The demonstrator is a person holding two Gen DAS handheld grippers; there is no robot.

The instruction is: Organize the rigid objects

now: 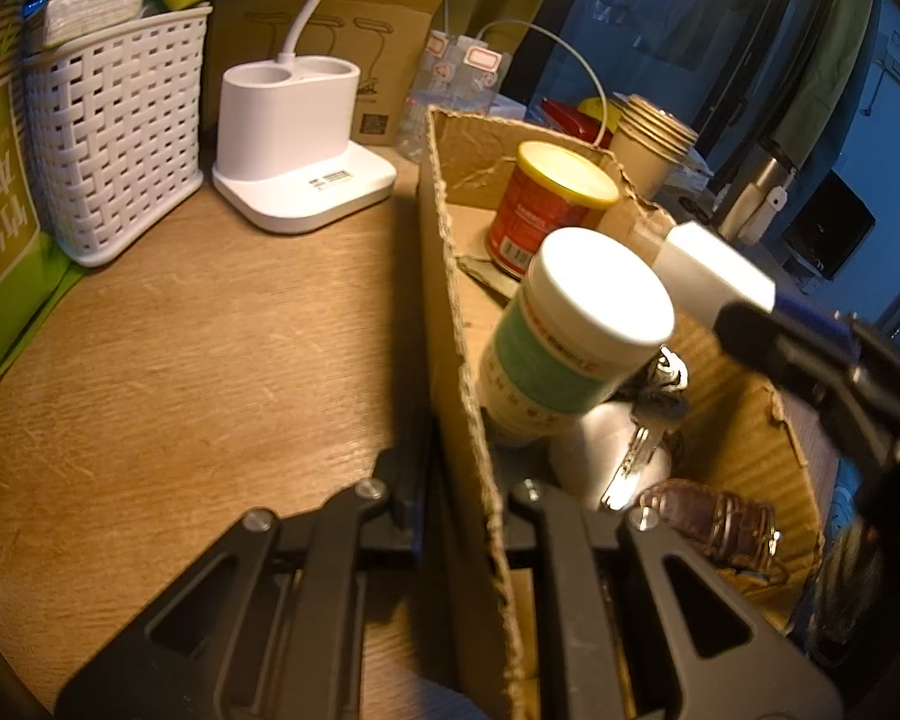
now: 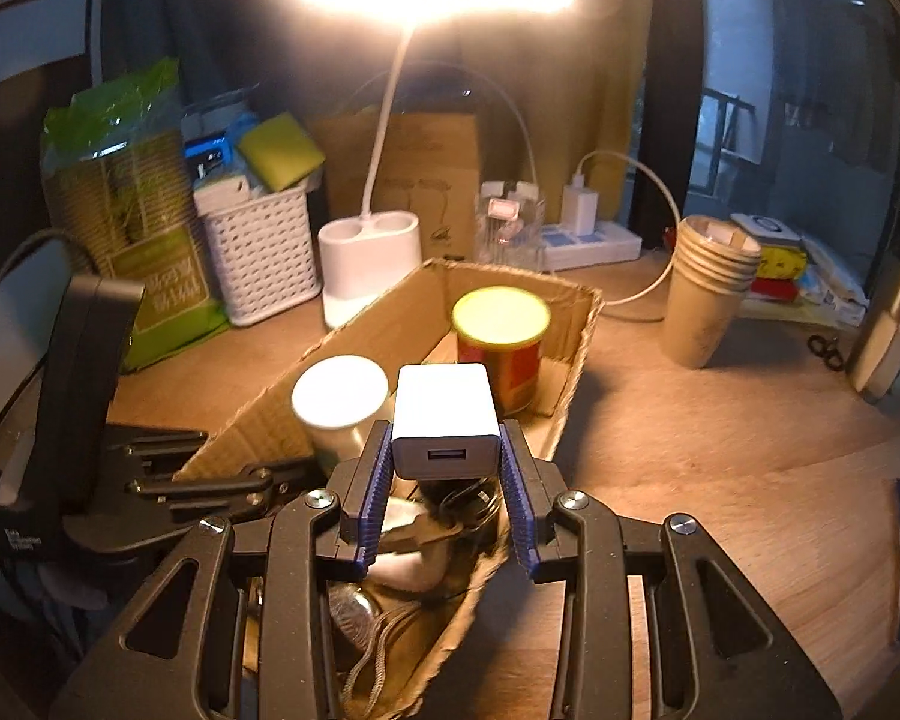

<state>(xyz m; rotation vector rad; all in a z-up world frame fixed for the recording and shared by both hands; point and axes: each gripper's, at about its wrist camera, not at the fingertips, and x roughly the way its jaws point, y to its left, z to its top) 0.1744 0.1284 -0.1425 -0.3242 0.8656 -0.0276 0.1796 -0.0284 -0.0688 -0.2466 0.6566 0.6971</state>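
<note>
Right gripper [image 2: 447, 468]: fingers are clamping the white charger [image 2: 446, 420] above the cardboard box [image 2: 570, 372].
Left gripper [image 1: 459, 498]: fingers are pinching the box's wall, closed tight.
Box contents: white-lidded bottle [image 1: 576, 330], red can [image 1: 546, 204], keys [image 1: 648, 438].

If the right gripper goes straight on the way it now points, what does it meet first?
Probably the red can with the yellow lid in the cardboard box. The right gripper holds the white charger pointing at it, though depth is unclear.

White USB charger [image 2: 445, 414] held above open cardboard box [image 2: 576, 324]; white-capped bottle [image 2: 339, 393], red yellow-lidded can [image 2: 501, 342] inside
</note>
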